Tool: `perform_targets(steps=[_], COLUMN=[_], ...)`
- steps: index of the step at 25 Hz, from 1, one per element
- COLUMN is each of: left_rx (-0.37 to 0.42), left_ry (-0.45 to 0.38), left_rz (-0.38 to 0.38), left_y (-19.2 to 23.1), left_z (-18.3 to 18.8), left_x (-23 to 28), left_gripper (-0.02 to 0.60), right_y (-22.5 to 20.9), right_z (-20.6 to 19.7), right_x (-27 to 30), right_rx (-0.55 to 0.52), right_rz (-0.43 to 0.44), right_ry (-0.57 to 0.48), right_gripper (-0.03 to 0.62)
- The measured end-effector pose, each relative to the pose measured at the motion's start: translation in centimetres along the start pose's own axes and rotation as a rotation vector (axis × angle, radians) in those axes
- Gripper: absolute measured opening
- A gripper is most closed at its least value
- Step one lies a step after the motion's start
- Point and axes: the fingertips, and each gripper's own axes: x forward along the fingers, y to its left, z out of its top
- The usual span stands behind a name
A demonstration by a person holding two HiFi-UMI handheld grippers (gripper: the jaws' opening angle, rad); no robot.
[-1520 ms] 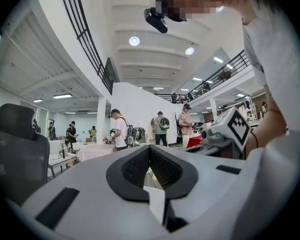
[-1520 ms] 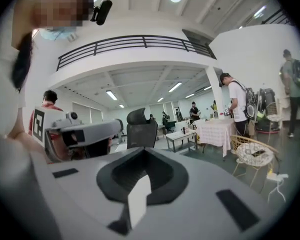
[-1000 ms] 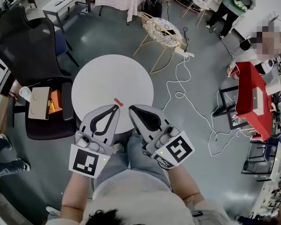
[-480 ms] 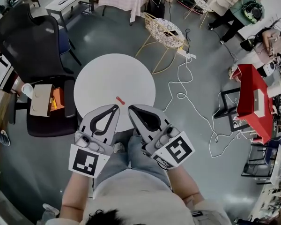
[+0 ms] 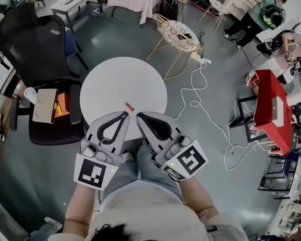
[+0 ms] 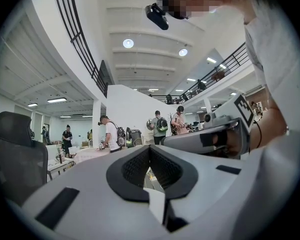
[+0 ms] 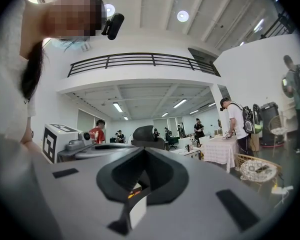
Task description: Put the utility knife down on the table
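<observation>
The utility knife (image 5: 129, 106), small and orange-red, lies on the round white table (image 5: 115, 79) near its front edge, with nothing touching it. My left gripper (image 5: 124, 115) and right gripper (image 5: 139, 116) hover side by side just in front of it, over the table's near rim and my lap. Both are shut with nothing between their tips. The left gripper view shows that gripper's jaws (image 6: 150, 148) closed against the ceiling and room. In the right gripper view the jaws (image 7: 144, 150) are closed too. A sliver of orange (image 7: 133, 190) shows through their gap; I cannot tell what it is.
A black office chair (image 5: 35, 44) stands left of the table, and a cardboard box (image 5: 44, 106) rests on a dark seat beside it. A wire chair (image 5: 178, 34) stands behind the table. A white cable (image 5: 200, 104) trails over the floor to the right, towards a red table (image 5: 268, 102). People stand at the room's edges.
The knife and both grippers hold their places. Only the head view has shifted slightly, and people in the background have moved.
</observation>
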Motion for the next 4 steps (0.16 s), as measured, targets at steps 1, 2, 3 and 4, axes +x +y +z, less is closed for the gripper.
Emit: perform_targets(steps=[1,2,3,4], left_rx=[0.002,0.004,0.008,0.011], left_ry=[-0.001,-0.002,-0.004,-0.005], left_rz=[-0.001,-0.002,-0.003,-0.004], left_y=[-0.04,-0.09,-0.14,-0.19], left_z=[0.00,0.00,0.00,-0.01], left_x=[0.00,-0.01,-0.01,-0.02], left_gripper=[0.009,0.009,0.009,0.009], right_y=[0.04,0.07,0.12,0.16], right_z=[-0.02,-0.04,-0.08,-0.12], right_x=[-0.03,-0.06,-0.09,-0.12], right_rx=[-0.001,-0.002,-0.003,-0.004], right_rz=[0.001,0.001,0.002,0.003], right_ry=[0.000,0.000,0.000,0.000], right_gripper=[0.006,0.006,0.006,0.006])
